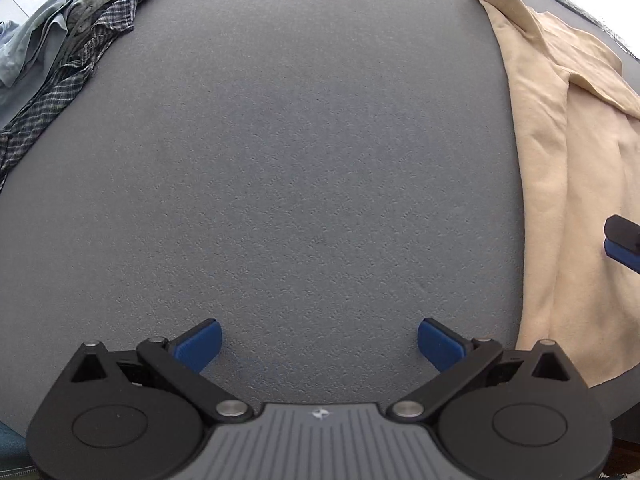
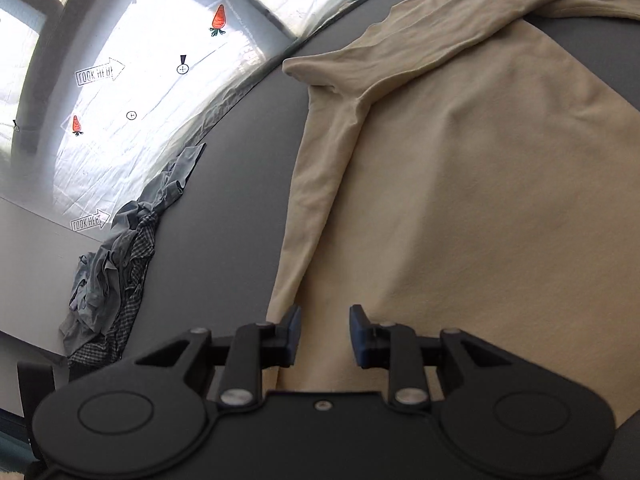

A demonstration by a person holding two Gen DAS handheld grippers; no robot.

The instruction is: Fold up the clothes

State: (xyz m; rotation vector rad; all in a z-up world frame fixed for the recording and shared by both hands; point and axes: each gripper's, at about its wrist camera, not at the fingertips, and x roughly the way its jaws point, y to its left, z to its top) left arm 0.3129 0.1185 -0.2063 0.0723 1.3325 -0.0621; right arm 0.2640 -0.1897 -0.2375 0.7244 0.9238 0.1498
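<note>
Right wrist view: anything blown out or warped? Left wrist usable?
Right wrist view: the white backdrop sheet with carrot stickers is overexposed, and the fisheye bends the grey table's edge; the beige long-sleeved top is evenly lit. Left wrist view: sharp, with soft light, mat texture clear, corners vignetted, and the crumpled blue and checked clothes pile stretched at the rim.

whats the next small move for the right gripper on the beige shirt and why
Probably lower the right gripper onto the beige shirt's left edge and pinch it. Its jaws are apart with nothing clamped, hovering near that edge, and the shirt lies flat on the grey table, unfolded.
</note>
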